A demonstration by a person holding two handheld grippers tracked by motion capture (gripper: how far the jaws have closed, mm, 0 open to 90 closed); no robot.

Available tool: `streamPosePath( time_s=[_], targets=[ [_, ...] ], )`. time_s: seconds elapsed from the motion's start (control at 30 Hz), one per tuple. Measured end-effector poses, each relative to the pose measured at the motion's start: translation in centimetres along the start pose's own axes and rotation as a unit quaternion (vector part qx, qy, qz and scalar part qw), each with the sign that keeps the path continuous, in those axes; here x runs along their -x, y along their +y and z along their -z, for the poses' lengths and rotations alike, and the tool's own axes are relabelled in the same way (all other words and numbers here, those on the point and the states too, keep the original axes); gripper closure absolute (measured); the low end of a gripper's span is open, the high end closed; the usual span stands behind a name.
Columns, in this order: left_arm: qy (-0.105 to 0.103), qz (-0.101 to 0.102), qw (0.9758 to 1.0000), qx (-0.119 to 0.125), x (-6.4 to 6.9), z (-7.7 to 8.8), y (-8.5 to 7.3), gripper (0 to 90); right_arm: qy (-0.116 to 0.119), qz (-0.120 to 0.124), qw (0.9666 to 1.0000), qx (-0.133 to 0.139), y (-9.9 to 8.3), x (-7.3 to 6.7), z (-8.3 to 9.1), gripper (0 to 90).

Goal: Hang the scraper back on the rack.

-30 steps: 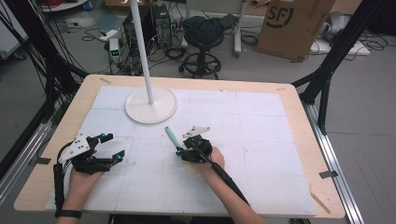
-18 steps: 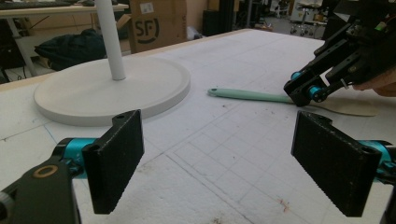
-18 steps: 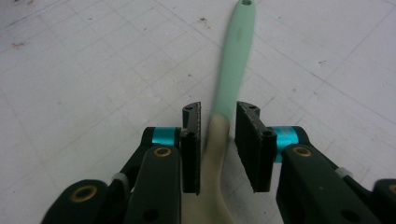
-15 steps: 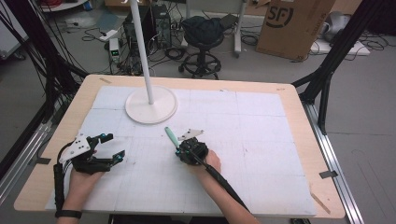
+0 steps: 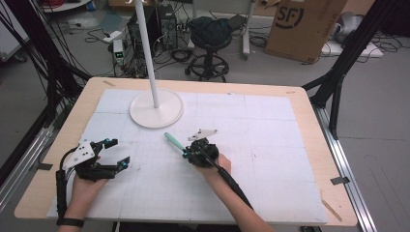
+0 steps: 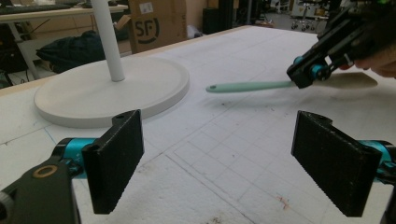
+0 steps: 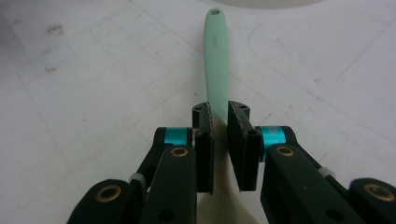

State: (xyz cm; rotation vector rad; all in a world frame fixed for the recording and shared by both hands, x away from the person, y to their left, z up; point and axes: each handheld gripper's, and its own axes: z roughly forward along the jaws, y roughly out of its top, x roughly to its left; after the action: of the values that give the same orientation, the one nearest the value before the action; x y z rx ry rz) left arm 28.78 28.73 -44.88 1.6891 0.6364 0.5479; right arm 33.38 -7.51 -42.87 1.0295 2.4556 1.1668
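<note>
Beyond the wooden-edged table (image 5: 309, 145) with its white gridded mat (image 5: 270, 130), a grey floor (image 5: 377, 92) carries tangled cables (image 5: 179, 50), a black stool (image 5: 210, 36), a cardboard box (image 5: 302, 24) and black frame posts (image 5: 348, 58).

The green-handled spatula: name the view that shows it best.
The left gripper view: the spatula lies side-on, green handle and pale blade both visible. The right gripper view looks along its handle, with the right gripper covering the blade. The high view shows it small.
</note>
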Motion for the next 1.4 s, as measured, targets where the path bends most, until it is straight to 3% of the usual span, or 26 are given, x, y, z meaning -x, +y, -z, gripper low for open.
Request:
streamPosePath(
  time_s=[0.33, 0.43, 0.6, 0.67, 0.83, 0.97, 1.0, 1.03, 1.17, 1.4],
  targets=[
    [-0.003, 0.003, 1.0000, -0.002, 0.0, 0.0, 0.0, 17.4, 0.039, -0.021, 0.9981, 0.042, 2.6, 3.1, 3.5, 81.6],
    [-0.001, 0.006, 1.0000, -0.002, 0.0, 0.0, 0.0, 17.4, 0.057, -0.026, 0.9962, 0.061, 4.7, 4.9, 5.6, 81.5],
    [0.000, 0.009, 1.0000, 0.002, -0.1, 0.1, 0.0, 17.4, 0.061, -0.019, 0.9948, 0.080, 7.1, 6.3, 7.6, 81.6],
    [-0.001, 0.007, 1.0000, 0.002, -0.1, 0.1, 0.0, 17.4, 0.064, -0.015, 0.9932, 0.096, 9.1, 7.2, 9.0, 81.5],
    [-0.001, 0.007, 1.0000, 0.002, -0.1, 0.1, 0.0, 17.4, 0.062, 0.002, 0.9915, 0.114, 12.1, 7.6, 10.7, 81.5],
    [-0.002, 0.007, 1.0000, 0.003, -0.1, 0.1, 0.0, 17.4, 0.064, 0.011, 0.9889, 0.133, 15.4, 7.9, 12.4, 81.6],
    [-0.002, 0.007, 1.0000, 0.002, -0.1, 0.1, 0.0, 17.4, 0.064, 0.012, 0.9876, 0.143, 17.0, 7.9, 13.3, 81.6],
    [-0.001, 0.007, 1.0000, 0.003, -0.1, 0.1, 0.0, 17.4, 0.064, 0.012, 0.9876, 0.143, 17.0, 7.9, 13.3, 81.6],
    [-0.002, 0.007, 1.0000, 0.002, -0.1, 0.1, 0.0, 17.4, 0.067, 0.020, 0.9845, 0.161, 20.0, 8.1, 14.8, 81.6],
    [-0.002, 0.008, 1.0000, 0.004, -0.1, 0.1, 0.0, 17.4, 0.067, 0.026, 0.9827, 0.171, 23.8, 7.7, 16.3, 81.6]
  ],
)
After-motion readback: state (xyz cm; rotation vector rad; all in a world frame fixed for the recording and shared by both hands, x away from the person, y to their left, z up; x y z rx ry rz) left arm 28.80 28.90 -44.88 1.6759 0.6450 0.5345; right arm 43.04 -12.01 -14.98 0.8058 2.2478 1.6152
